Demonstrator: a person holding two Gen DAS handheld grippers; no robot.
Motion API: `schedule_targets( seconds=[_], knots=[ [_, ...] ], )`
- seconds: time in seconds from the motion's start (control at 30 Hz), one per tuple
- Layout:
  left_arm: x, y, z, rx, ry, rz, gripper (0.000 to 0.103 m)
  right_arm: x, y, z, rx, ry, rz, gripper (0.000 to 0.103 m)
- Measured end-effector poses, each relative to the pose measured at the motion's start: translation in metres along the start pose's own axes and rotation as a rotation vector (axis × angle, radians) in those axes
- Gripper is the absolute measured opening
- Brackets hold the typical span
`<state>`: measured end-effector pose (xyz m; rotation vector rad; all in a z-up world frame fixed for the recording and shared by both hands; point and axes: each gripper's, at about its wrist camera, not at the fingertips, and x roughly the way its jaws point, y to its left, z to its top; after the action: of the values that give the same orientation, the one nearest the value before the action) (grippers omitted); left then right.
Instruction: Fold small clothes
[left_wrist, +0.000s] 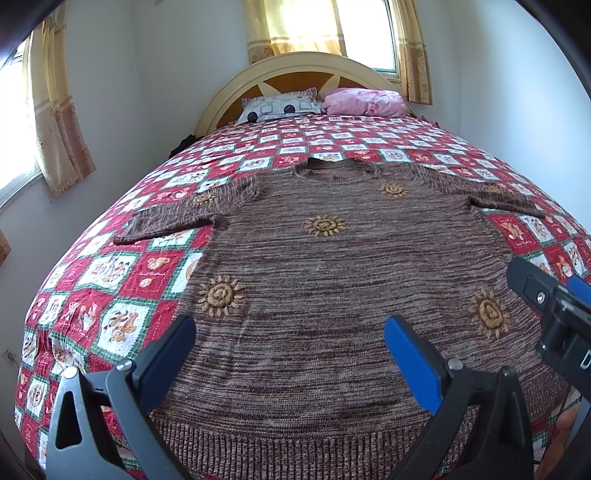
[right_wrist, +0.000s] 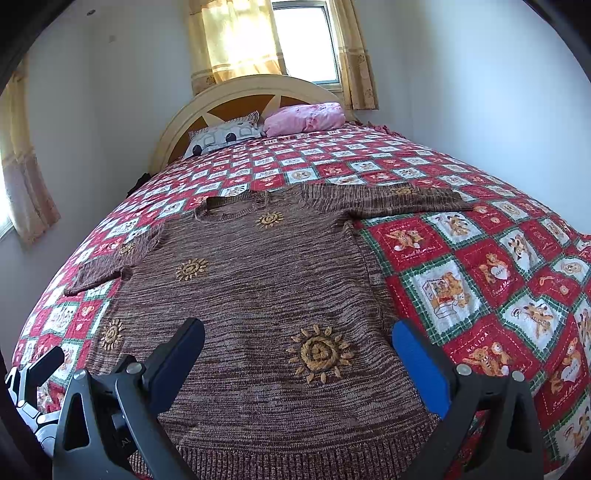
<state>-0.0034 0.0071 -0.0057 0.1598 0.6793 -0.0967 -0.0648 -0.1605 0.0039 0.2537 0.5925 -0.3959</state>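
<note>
Sweater (left_wrist: 332, 280) lay flat near bed's (left_wrist: 122, 266) foot edge, two pillows (left_wrist: 280, 107) at headboard, left gripper (left_wrist: 291, 354) and right gripper (right_wrist: 299, 358) both gaped wide, empty, above hem.

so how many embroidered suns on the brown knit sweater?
6 visible: one by the collar, one mid-chest, one on each sleeve, two low, left and right. Folds may hide more.

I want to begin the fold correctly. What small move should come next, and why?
Probably lower the left tool to the sweater's ribbed hem. The sweater lies flat on the bedspread, sleeves spread, and both tools, including the right tool, are open and hold nothing.
</note>
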Motion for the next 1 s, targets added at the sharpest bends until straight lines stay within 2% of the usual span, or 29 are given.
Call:
schedule_targets(
  seconds=[0.67, 0.87, 1.0],
  knots=[
    [0.006, 0.005, 0.003, -0.016, 0.009, 0.006, 0.103, 0.003, -0.004, 0.002, 0.011, 0.005, 0.006, 0.102],
    [0.024, 0.011, 0.013, -0.022, 0.026, 0.01, 0.103, 0.003, -0.012, 0.02, 0.027, -0.015, 0.003, 0.102],
    [0.044, 0.017, 0.023, -0.042, 0.065, 0.012, 0.103, 0.016, -0.01, 0.041, 0.018, 0.011, 0.035, 0.102]
  ],
)
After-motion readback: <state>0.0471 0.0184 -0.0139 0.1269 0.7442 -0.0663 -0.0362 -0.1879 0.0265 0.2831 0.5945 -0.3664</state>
